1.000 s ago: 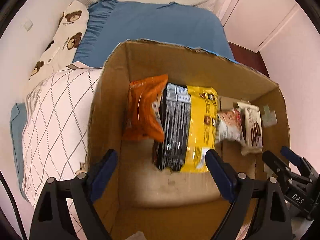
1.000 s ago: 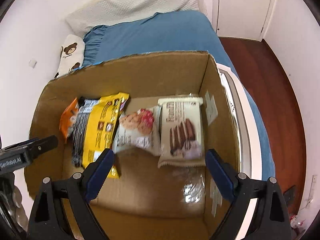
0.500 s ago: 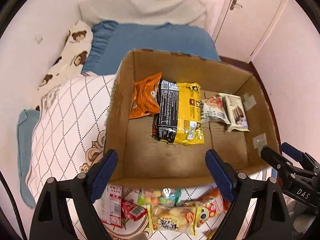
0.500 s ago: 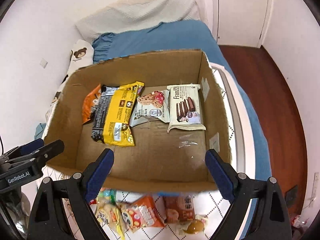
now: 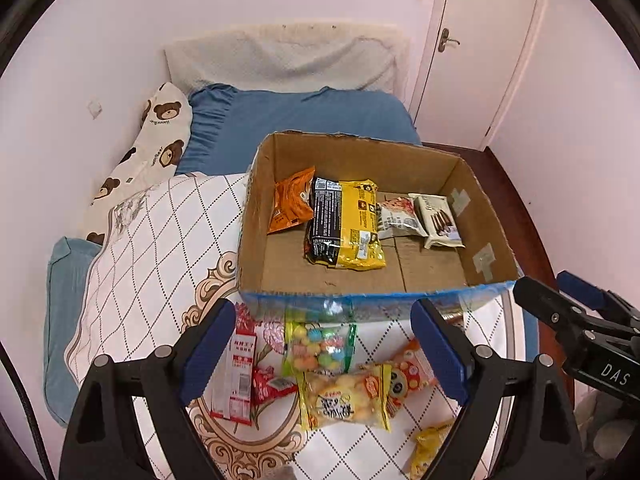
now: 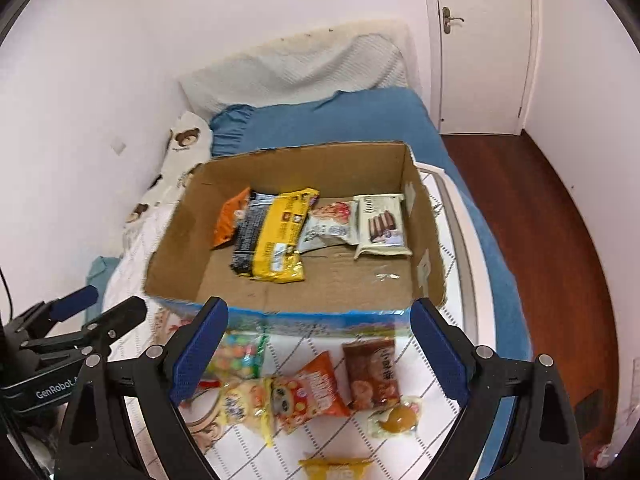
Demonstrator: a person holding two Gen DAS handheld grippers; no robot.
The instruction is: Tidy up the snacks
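a cardboard box sits on a bed, four snack packs lying along its far side; more snacks lie on the quilt before it; left claw and right claw both gape apart, holding nothing.

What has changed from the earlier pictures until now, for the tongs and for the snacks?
Both tongs, left and right, have pulled back and up from over the cardboard box, so the loose snack packets on the quilt in front of it have come into view. Nothing was gripped or released; both stay open and empty. The four packets in the box, including the yellow-black one, lie as before.
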